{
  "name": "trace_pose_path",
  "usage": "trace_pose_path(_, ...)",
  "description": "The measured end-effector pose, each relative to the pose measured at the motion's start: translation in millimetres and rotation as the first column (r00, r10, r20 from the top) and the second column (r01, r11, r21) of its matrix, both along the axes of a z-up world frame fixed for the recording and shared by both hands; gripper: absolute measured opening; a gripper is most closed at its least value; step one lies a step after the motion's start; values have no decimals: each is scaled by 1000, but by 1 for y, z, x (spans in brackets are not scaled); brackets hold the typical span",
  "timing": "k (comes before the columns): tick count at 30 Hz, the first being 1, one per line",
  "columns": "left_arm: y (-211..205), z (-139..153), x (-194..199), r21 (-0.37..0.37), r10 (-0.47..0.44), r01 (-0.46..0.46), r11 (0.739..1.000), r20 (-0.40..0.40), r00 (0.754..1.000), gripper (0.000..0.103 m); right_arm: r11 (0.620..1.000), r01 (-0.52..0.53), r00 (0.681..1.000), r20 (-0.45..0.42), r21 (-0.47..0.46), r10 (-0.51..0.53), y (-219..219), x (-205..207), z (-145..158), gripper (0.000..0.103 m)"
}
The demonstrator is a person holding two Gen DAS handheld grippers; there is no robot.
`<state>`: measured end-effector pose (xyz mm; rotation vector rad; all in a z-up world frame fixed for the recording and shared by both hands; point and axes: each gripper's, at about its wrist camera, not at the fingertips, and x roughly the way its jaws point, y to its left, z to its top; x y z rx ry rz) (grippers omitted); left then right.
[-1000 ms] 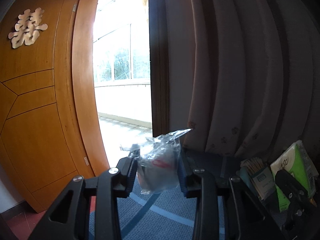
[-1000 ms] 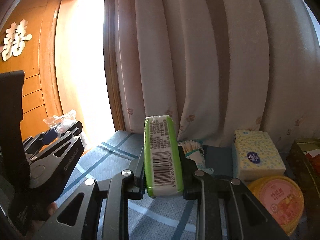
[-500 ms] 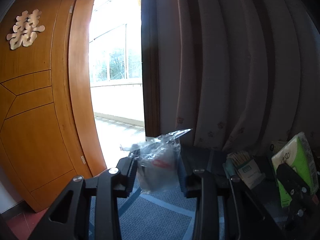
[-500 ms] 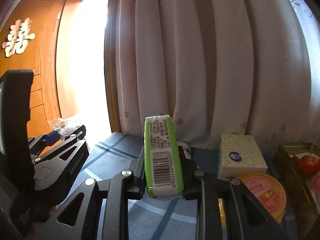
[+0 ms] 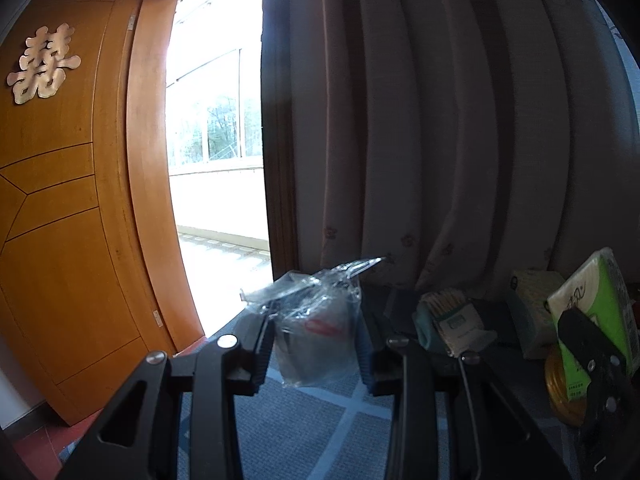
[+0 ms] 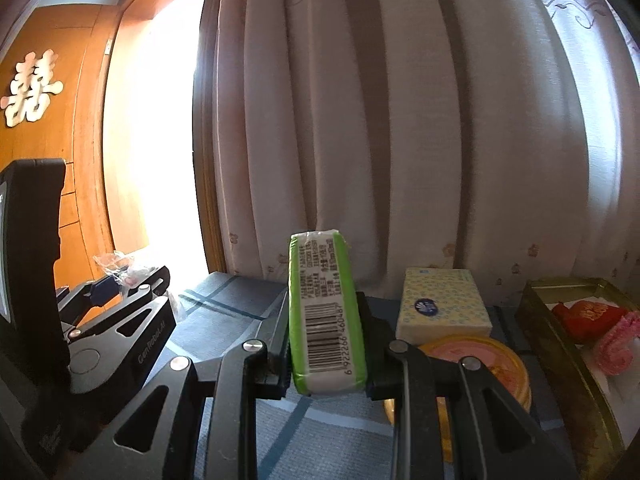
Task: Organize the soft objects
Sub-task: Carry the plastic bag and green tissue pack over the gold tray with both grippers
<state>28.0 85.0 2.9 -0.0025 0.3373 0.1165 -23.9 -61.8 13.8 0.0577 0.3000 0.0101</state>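
My left gripper (image 5: 316,340) is shut on a clear plastic bag (image 5: 318,332) with something pale and red-marked inside, held above the blue cloth. My right gripper (image 6: 326,344) is shut on a green and white tissue pack (image 6: 326,312), barcode side facing me, held upright above the table. The left gripper also shows at the left of the right wrist view (image 6: 128,284), still holding the bag. The tissue pack also shows at the right edge of the left wrist view (image 5: 596,304).
A blue checked tablecloth (image 6: 240,300) covers the table. On it stand a pale yellow tissue box (image 6: 442,304), a round yellow-rimmed tub (image 6: 476,356), a gold tin (image 6: 568,360) with red and pink soft items, and a toothpick box (image 5: 452,316). Curtains hang behind; a wooden door stands left.
Both grippers have swung to the right, still holding their objects. The tissue box, tub and gold tin have come further into the right wrist view.
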Motion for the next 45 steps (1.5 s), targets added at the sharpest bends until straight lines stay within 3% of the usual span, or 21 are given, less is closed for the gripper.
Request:
trace_pose_path(20,-28,1,-25,0,-60,60,998,1,998,35,998,60,998,14,19,-60,-26,-24,1,28)
trace_pose_path(37,-79,3,-51,-8,-205,205,979,-2,979,35,987,159,987,11,36,-160,-65,-53,4,28)
trace_pose_path(45,-110,2,-65,-5,-293,293,956,-9,956,35,977,211,977,21,36,-212,-90,-73,6,28)
